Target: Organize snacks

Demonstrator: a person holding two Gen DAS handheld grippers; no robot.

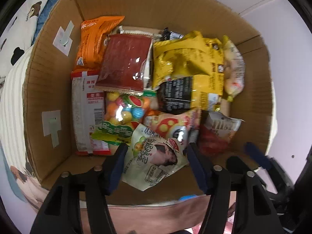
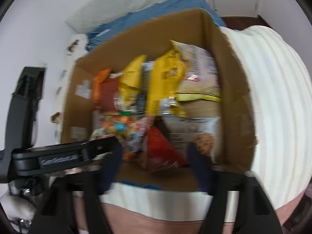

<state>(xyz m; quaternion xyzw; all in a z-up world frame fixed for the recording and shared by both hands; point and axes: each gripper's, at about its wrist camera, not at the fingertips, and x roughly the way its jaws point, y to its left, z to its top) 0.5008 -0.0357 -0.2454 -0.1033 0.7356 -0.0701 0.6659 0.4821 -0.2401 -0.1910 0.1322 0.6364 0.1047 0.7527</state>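
Note:
An open cardboard box (image 1: 48, 78) holds several snack packets: an orange one (image 1: 93, 41), a dark red one (image 1: 124, 62), yellow ones (image 1: 187, 58) and a bag of coloured candy balls (image 1: 124, 107). My left gripper (image 1: 156, 154) hangs over the box's near end, open, its fingers either side of a pale green-and-white packet (image 1: 156, 159) that lies loose on the pile. In the blurred right wrist view my right gripper (image 2: 156, 159) stands wide open above a red packet (image 2: 161, 150) and a cookie packet (image 2: 195, 134) in the box (image 2: 234, 97). Nothing is gripped.
The right gripper's blue fingertip (image 1: 253, 152) shows at the box's right edge, close to my left one. Bear-print bedding (image 1: 19, 29) and a white ribbed cushion (image 2: 273, 97) press against the box. A pinkish-brown surface (image 1: 156, 214) lies at the near side.

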